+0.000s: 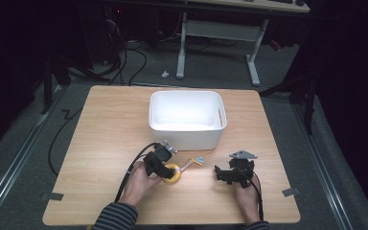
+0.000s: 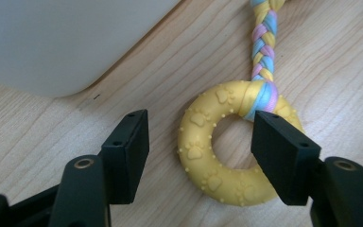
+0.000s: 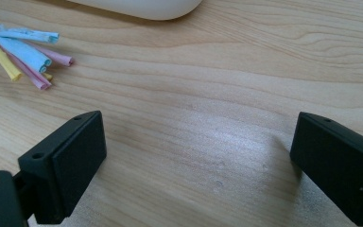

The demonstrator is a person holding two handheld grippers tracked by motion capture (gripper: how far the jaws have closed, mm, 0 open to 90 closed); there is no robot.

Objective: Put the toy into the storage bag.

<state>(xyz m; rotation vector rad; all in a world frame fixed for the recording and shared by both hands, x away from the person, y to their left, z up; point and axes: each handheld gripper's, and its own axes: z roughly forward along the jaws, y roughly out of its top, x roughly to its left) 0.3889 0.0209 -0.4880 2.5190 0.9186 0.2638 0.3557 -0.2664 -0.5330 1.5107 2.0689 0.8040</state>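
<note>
dim room with dark floor and cables around a pale wooden table [image 1: 100, 124]. near its far middle stands a white plastic bin [image 1: 187, 117], its inside bare. in front of the bin lies a yellow ring toy [image 2: 217, 156] with paw prints, tied to a braided rope [image 2: 263, 42] in yellow, blue and pink whose frayed end [image 3: 23, 52] points toward the right side. the left gripper [image 1: 162, 165] hangs low over the ring, jaws partly open and straddling it, one outside the ring and one at the knot side, not yet pressing. the right gripper [image 1: 225, 173] rests on bare wood, jaws wide, holding nothing. this looks like the grasping step: next the left jaws likely need to close on the ring, then lift it toward the bin.
</note>
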